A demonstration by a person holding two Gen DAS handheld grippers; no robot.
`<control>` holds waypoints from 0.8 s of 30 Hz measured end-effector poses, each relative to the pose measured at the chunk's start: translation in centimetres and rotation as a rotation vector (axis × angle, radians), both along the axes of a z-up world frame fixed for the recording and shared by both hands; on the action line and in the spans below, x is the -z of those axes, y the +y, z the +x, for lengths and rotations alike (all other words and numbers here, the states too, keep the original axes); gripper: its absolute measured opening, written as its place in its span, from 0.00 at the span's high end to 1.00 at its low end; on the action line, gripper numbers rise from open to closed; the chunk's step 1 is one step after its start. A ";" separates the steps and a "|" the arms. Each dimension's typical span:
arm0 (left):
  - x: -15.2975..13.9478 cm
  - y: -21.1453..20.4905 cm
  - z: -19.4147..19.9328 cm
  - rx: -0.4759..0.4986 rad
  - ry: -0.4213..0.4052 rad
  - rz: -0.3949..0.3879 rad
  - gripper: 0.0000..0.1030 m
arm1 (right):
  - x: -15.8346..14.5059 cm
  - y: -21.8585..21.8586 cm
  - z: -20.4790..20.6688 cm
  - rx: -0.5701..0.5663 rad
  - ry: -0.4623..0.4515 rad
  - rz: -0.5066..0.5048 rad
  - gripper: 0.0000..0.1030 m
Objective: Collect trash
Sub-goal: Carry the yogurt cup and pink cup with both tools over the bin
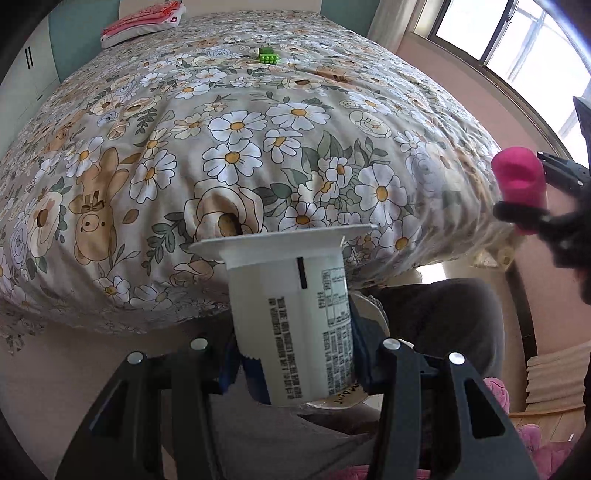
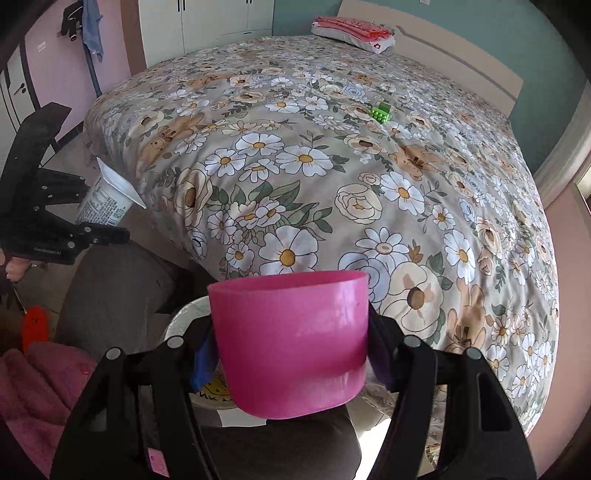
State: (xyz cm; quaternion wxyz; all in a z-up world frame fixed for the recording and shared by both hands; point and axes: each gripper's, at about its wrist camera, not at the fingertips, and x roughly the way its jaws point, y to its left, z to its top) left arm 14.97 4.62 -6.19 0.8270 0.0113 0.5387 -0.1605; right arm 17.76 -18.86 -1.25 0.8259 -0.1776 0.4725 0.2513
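My left gripper (image 1: pixel 293 354) is shut on a white yogurt cup (image 1: pixel 291 310) with printed labels, its wide rim pointing toward the bed. My right gripper (image 2: pixel 291 356) is shut on a pink plastic cup (image 2: pixel 291 339), rim away from the camera. The pink cup (image 1: pixel 519 184) also shows at the right edge of the left wrist view, and the white cup (image 2: pixel 107 201) at the left of the right wrist view, held in the left gripper (image 2: pixel 85 225). Both cups hang off the foot of the bed, above a person's grey-clad legs (image 1: pixel 436 321).
A bed with a floral cover (image 2: pixel 332 177) fills both views. A green toy brick (image 2: pixel 380 112) lies on it, and a folded pink-and-white pillow (image 2: pixel 351 33) rests at the head. A window (image 1: pixel 517 44) is right of the bed, wardrobes (image 2: pixel 210 26) on the other side.
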 end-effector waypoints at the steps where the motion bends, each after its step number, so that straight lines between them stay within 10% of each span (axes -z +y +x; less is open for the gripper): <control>1: 0.9 -0.1 0.0 0.004 0.016 0.003 0.51 | 0.8 0.3 -0.2 -0.008 0.009 -0.003 0.36; 24: 17.4 -3.7 -0.8 0.060 0.328 0.034 0.51 | 20.6 5.1 -4.1 -0.076 0.312 -0.107 0.36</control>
